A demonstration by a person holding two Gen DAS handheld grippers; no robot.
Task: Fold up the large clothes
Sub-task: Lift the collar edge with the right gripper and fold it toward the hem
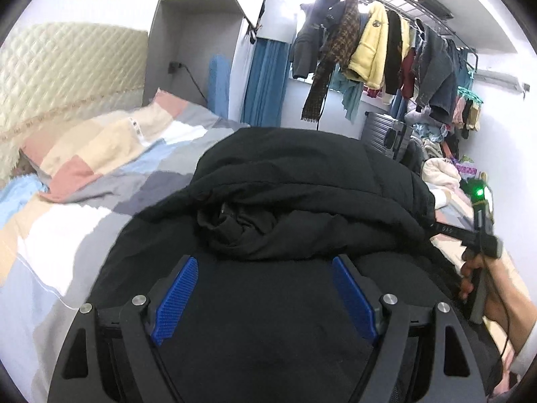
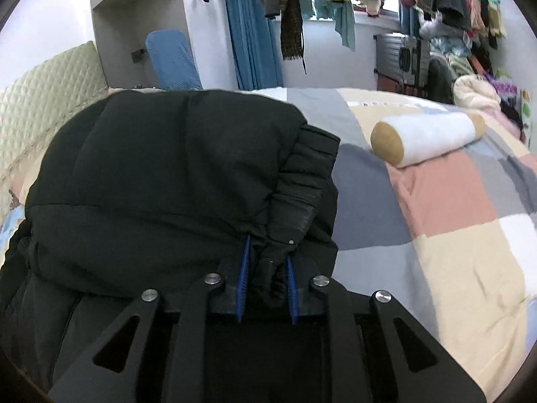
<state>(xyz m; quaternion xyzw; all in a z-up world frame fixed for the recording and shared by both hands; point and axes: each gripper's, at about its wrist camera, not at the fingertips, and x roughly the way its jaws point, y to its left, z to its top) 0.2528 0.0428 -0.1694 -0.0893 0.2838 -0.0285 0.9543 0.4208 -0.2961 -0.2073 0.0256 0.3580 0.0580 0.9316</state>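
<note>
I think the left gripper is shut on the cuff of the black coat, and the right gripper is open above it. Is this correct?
The sides are swapped. In the right wrist view the right gripper is shut on the cuff of the black coat. In the left wrist view the left gripper is open above the coat.

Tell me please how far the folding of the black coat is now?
Done: the black coat lies bunched and partly doubled over on the bed. In hand: the right gripper pinches a cuff; the left gripper hovers open. Left: flattening it into a neat fold.
</note>
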